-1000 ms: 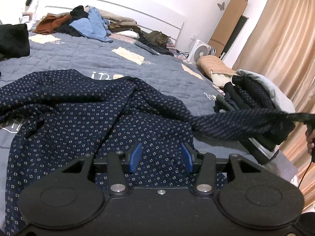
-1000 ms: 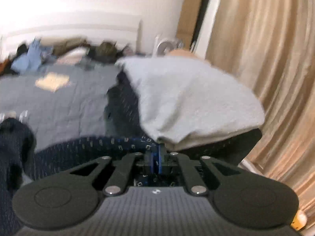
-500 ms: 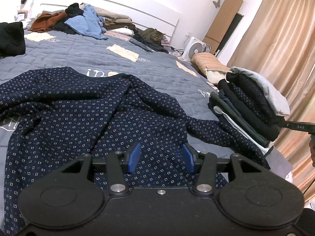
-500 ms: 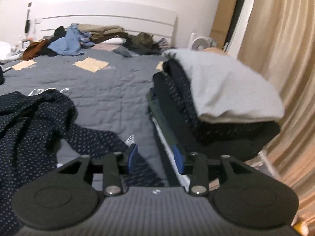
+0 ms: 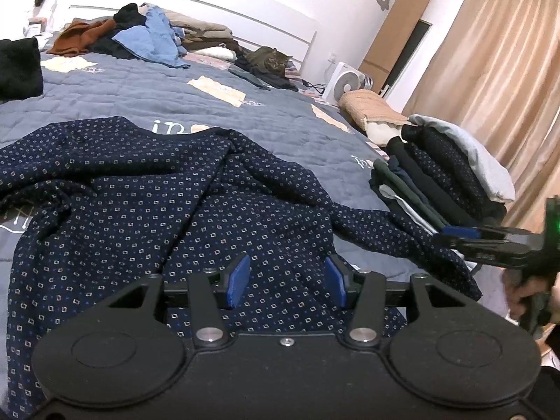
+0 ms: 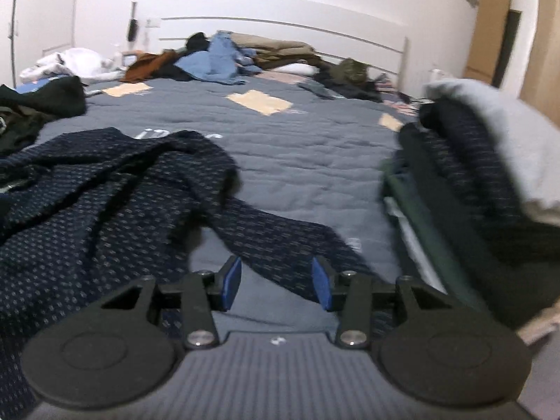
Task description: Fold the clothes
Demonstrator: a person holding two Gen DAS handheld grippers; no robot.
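Sleeve [image 6: 280,234] now slack on grey quilt [image 6: 301,161]

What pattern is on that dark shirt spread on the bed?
Navy shirt with small pale square dots; clearest in the left wrist view.

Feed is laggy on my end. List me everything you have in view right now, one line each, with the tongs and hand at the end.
patterned shirt: one, navy with small squares, spread rumpled on the near bed, a sleeve trailing toward the stack
folded stack: one pile, dark pieces with a grey one on top, right bed edge
unfolded clothes: one heap, blue, rust, tan, black, by the headboard
bed cover: one, grey quilted with cream patches
cat: one, tabby, near the headboard
fan: one, white, beside the bed
curtain: beige, right
left tongs: open, over the shirt
right tongs: just opened, sleeve lying below, not pinched
hand: one, holding the right tongs
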